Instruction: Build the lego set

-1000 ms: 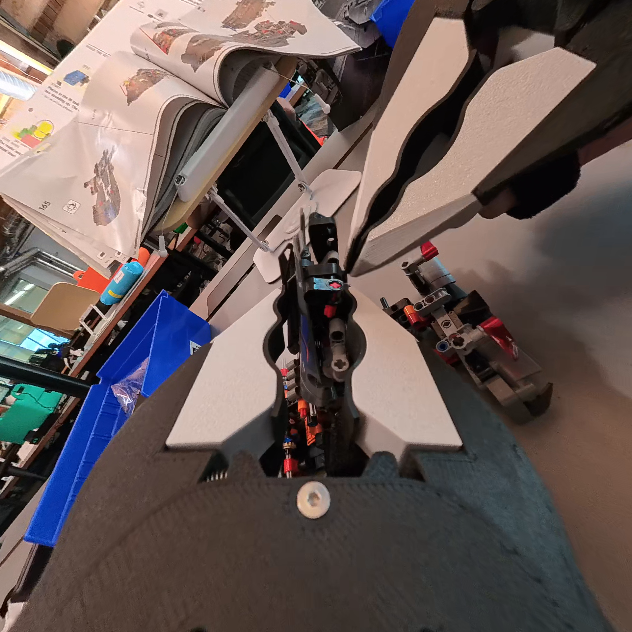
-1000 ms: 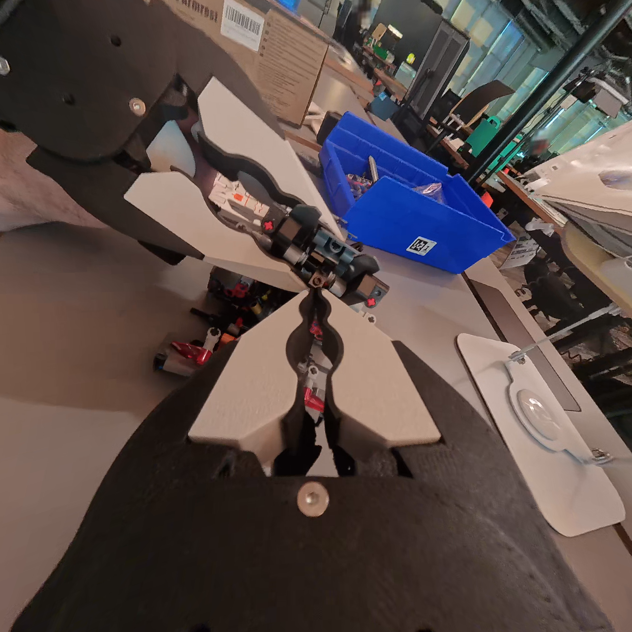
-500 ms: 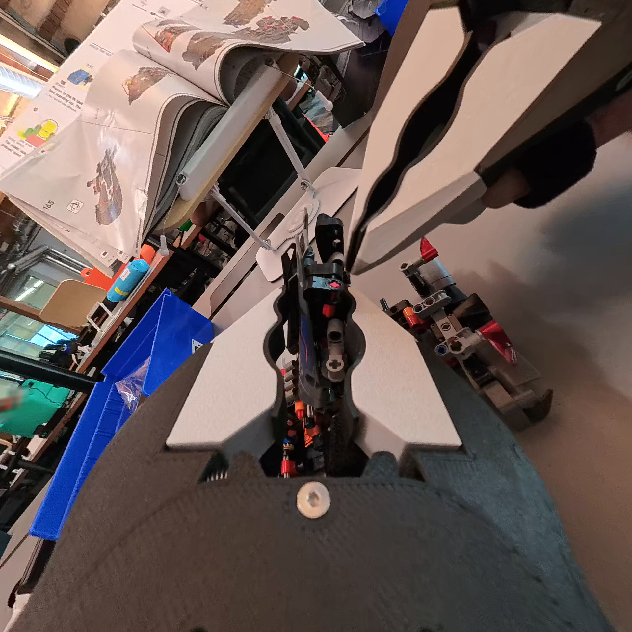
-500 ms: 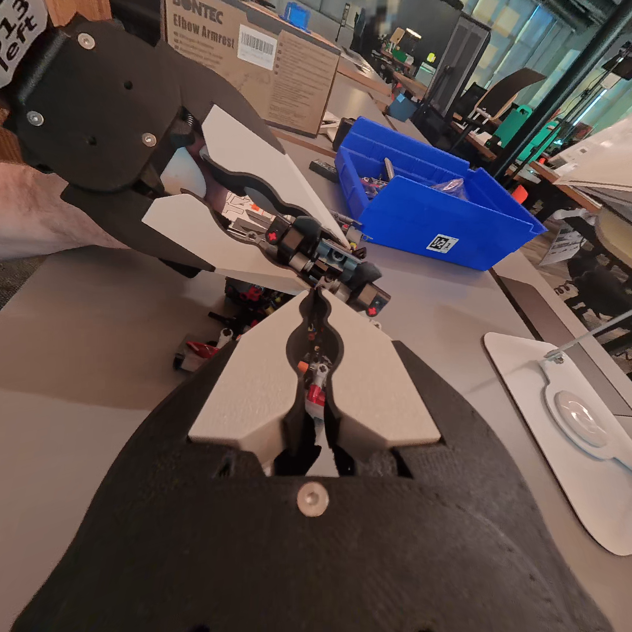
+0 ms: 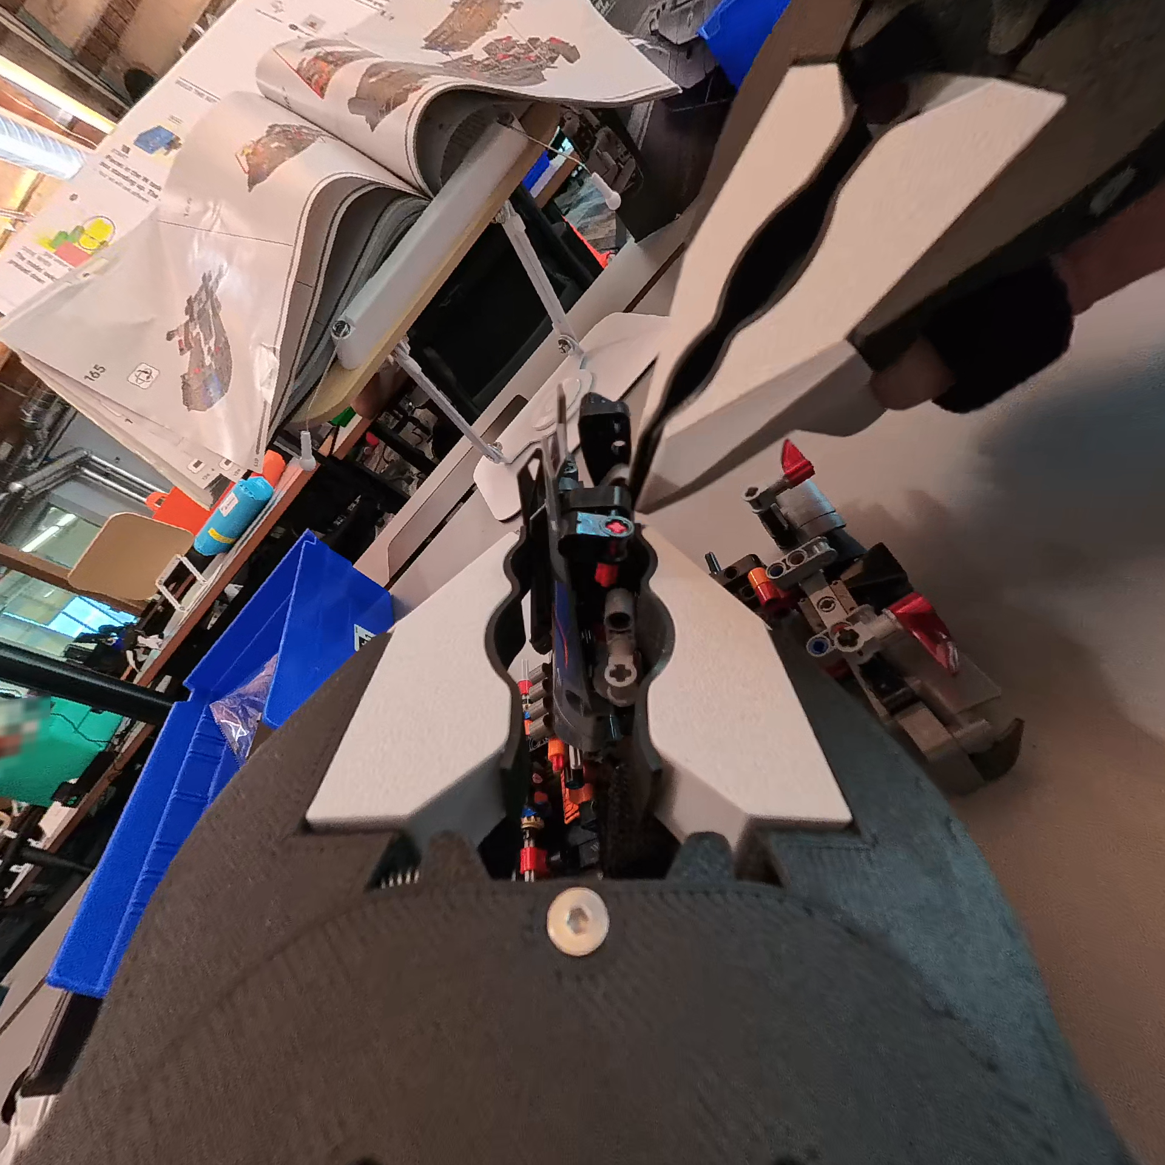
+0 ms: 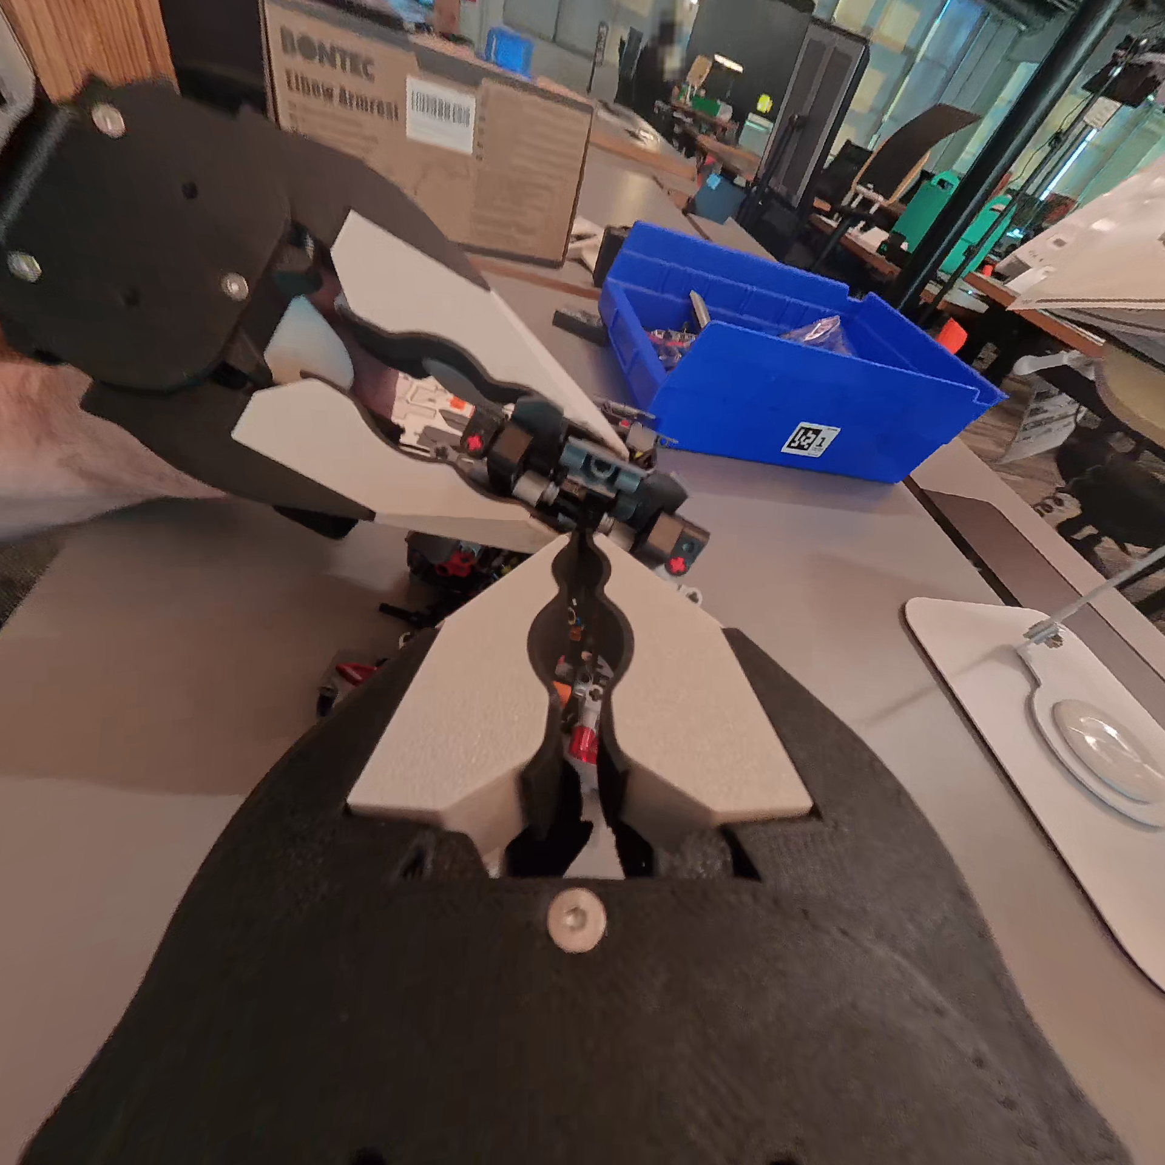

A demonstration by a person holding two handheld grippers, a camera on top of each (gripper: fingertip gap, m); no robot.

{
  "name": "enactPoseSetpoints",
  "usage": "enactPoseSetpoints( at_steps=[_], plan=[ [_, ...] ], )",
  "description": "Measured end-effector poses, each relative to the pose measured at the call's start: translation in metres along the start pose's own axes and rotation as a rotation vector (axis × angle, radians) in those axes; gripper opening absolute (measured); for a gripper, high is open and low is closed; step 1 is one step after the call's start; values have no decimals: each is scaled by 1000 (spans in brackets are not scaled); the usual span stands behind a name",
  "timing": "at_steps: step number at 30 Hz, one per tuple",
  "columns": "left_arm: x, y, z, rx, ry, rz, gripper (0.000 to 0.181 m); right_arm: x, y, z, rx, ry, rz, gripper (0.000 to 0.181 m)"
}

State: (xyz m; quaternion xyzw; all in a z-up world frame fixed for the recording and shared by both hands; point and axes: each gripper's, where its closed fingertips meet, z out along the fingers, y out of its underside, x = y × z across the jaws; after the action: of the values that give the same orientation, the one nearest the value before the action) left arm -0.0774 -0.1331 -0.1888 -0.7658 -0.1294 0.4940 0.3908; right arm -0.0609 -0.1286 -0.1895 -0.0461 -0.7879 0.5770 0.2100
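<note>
- Left hand-held gripper [image 5: 583, 536] pinching dark lego subassembly [image 5: 586, 605] above tabletop [image 6: 819, 567].
- Right hand-held gripper [image 6: 581, 536] pressed together, tips touching subassembly's underside; small held part not discernible.
- Likely mid-attachment; next calls for aligned, firm push.

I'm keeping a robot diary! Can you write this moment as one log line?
left gripper: shut on black Lego sub-assembly | right gripper: shut, tips touching it | second grey-red Lego build: on table

Cardboard box [image 6: 378, 157]: is carrying big printed letters and a barcode sticker [image 6: 440, 113].
Blue bin [image 6: 756, 403]: is carrying a white code sticker [image 6: 810, 439].
Instruction booklet [image 5: 252, 208]: is showing page numbers.
</note>
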Motion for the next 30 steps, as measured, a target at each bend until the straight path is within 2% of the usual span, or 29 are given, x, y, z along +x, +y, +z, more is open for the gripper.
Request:
enactPoseSetpoints(
  at_steps=[23,30],
  plan=[
    [4,-1,5,-16,-4,50,28,5,-1,4,26,60,-24,0],
    [5,-1,6,-25,-7,85,28,6,-2,3,41,59,28,0]
  ],
)
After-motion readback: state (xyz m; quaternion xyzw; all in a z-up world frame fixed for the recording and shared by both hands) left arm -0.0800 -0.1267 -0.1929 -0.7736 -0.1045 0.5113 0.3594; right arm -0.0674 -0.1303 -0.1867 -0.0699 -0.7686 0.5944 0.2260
